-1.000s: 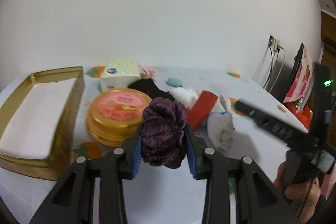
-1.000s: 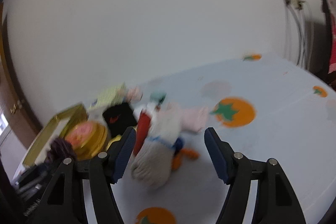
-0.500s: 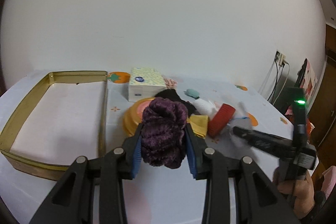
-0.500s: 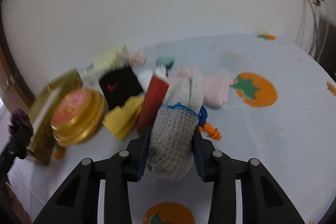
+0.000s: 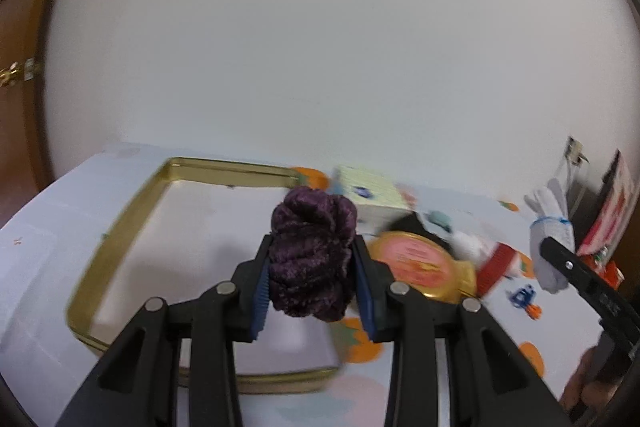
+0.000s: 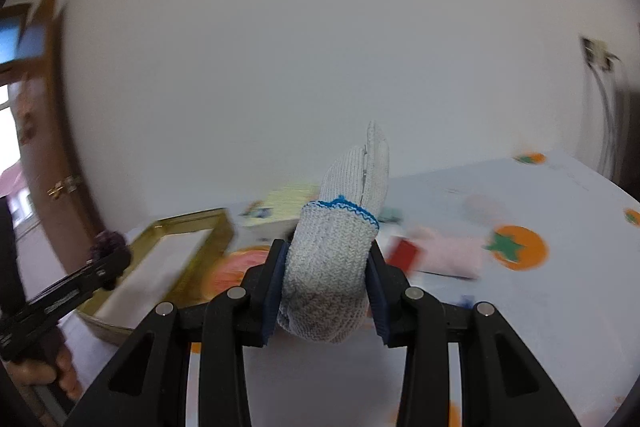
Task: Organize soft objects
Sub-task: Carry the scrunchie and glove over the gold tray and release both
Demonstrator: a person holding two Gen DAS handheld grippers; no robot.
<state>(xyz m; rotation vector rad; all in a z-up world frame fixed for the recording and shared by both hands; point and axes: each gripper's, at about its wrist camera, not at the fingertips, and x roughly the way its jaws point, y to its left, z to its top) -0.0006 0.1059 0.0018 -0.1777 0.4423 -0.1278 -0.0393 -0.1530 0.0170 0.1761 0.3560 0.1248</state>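
My left gripper [image 5: 314, 287] is shut on a purple velvet scrunchie [image 5: 312, 259] and holds it above the near right part of the gold tin tray [image 5: 120, 227], which has a white bottom. My right gripper [image 6: 326, 291] is shut on a white knit glove [image 6: 336, 251] with a blue cuff edge, lifted off the table. The glove also shows at the right of the left wrist view [image 5: 550, 243]. The tray shows at the left of the right wrist view [image 6: 184, 227]. A pile of soft things lies right of the tray, among them a pink cloth [image 6: 448, 257].
A round gold tin with a pink lid [image 5: 420, 267] stands right of the tray. A pale yellow tissue box [image 5: 368, 195] stands behind it. A red piece [image 5: 494, 267] and a small blue and orange toy [image 5: 524, 301] lie on the white tablecloth with orange prints. The wall is close behind.
My left gripper has carried the scrunchie left and over the tray. My right gripper has lifted the glove up off the pile and swung toward the tray.
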